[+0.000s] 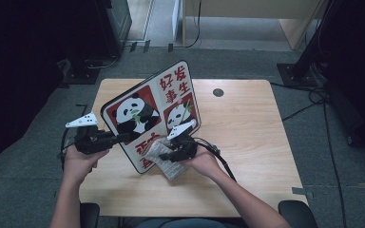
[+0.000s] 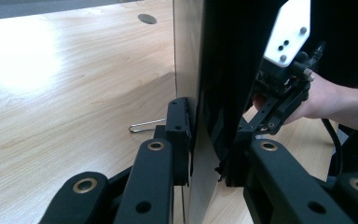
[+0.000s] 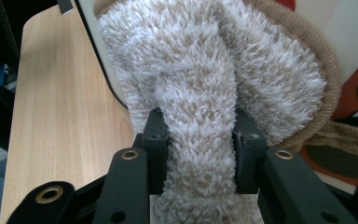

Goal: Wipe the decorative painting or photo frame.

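A person seated at the near edge of a light wooden table [image 1: 247,123] holds up a flat rectangular board printed with pandas and red Chinese characters [image 1: 147,111], tilted on its lower corner toward the table's near-left part. The left gripper [image 1: 123,138] has its black fingers [image 2: 177,122] clamped on the board's left edge, one on each face. The right gripper [image 1: 167,156] has its fingers [image 3: 154,140] pinched on a fold of fluffy cream-white cleaning cloth with a tan braided rim [image 3: 205,88], pressed against the board's lower printed face. A thin metal wire clip [image 2: 145,126] lies on the table behind the board.
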